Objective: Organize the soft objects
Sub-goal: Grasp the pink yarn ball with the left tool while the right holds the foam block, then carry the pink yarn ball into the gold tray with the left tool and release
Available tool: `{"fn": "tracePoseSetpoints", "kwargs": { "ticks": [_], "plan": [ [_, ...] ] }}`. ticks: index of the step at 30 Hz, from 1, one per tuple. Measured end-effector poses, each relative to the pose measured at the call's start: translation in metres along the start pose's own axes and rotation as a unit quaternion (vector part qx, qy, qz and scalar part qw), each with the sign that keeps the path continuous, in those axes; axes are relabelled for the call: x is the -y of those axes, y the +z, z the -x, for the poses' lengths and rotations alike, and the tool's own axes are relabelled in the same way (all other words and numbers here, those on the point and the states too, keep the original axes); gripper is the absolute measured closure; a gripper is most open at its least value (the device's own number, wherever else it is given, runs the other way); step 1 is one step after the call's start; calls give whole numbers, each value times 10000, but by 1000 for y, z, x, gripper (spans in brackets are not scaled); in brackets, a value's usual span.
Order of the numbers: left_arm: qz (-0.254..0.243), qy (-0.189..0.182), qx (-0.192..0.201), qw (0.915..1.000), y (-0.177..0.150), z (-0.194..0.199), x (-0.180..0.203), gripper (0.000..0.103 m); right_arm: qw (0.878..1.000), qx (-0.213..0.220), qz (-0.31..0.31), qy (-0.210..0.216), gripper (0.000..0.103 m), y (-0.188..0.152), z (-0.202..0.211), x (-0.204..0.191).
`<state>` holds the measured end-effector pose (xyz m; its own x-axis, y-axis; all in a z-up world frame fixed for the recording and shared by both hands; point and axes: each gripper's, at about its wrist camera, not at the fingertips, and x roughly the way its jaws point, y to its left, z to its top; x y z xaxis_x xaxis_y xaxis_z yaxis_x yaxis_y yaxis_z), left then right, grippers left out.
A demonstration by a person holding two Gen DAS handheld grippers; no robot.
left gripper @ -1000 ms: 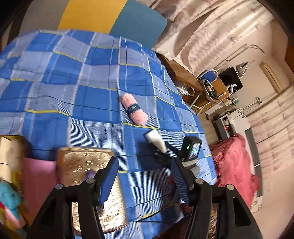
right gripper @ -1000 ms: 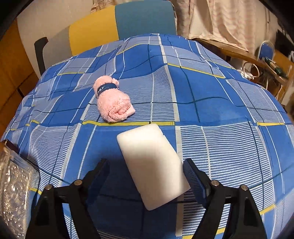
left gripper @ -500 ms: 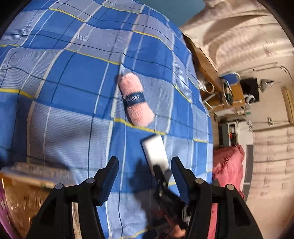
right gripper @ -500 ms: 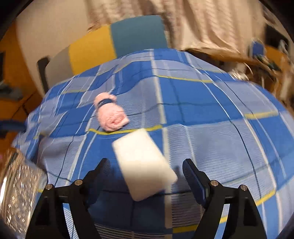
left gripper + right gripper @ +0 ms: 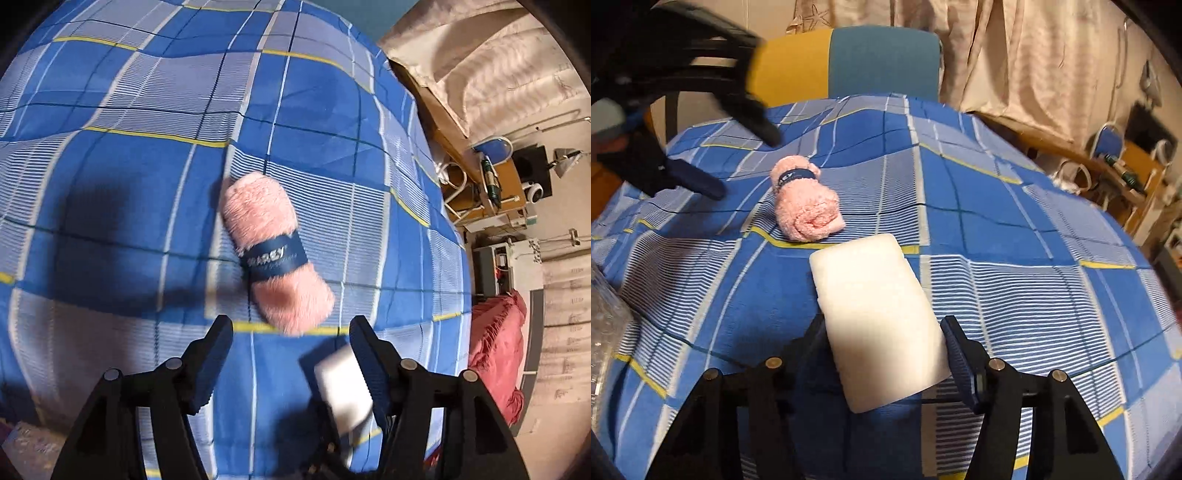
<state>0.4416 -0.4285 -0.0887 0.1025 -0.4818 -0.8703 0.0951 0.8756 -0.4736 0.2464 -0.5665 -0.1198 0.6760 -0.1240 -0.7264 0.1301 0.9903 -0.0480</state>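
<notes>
The pink yarn ball (image 5: 276, 254) is lying on the blue plaid cloth (image 5: 110, 206). The left gripper (image 5: 291, 354) is hanging open near it, jaws just widening. The right gripper (image 5: 882, 354) is closing around the white sponge (image 5: 879, 317).

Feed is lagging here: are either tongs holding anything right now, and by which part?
The right tongs have just been closing around the white sponge, pads at its long sides near the near end. The left tongs hold nothing.

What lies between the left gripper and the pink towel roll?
Nothing: in the left wrist view, only bare checked cloth separates the left gripper from the pink towel roll. The white sponge sits off beside the right-hand finger.
</notes>
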Motion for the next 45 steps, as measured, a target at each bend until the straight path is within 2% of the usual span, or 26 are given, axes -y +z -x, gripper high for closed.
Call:
{"fn": "tracePoseSetpoints", "kwargs": {
  "ticks": [2,4,7,9,11,13,19,22,27,33,39,45],
  "plan": [
    [22,-14,-148,9999,7,-19,4,32,10000,56,36,-26,41,-1,1,-1],
    [-54,92,-261,9996,12,-36,6,32,9999,89,68,-14,41,0,2,-1],
    [-81,292,-314,9990,15,-53,4,34,9999,59,132,-77,41,-1,-1,-3],
    [-90,364,-187,9991,15,-54,3,36,9998,56,179,-120,41,-1,-2,-5],
    [-339,569,-194,9976,13,-54,7,55,9997,68,179,-139,41,-2,-1,-5],
    [-377,440,-201,9981,13,-50,8,65,9998,95,133,-99,41,-3,0,-3],
    [-542,595,119,9967,8,-13,7,75,9994,135,-256,-186,41,-4,1,12],
    [-516,426,345,9972,2,23,6,78,9990,151,-355,-242,41,-4,0,15],
    [-780,99,611,9950,-14,82,10,81,9984,224,-211,-466,41,-2,2,10],
    [-947,-83,519,9941,-45,120,-1,82,9976,374,-133,-559,41,2,13,8],
    [-1020,-792,454,9906,-75,159,-14,82,9962,358,-458,-655,41,0,42,18],
    [-1152,-1550,652,9790,-110,215,-34,82,9896,700,-1177,-436,41,-8,92,21]
  ]
}}
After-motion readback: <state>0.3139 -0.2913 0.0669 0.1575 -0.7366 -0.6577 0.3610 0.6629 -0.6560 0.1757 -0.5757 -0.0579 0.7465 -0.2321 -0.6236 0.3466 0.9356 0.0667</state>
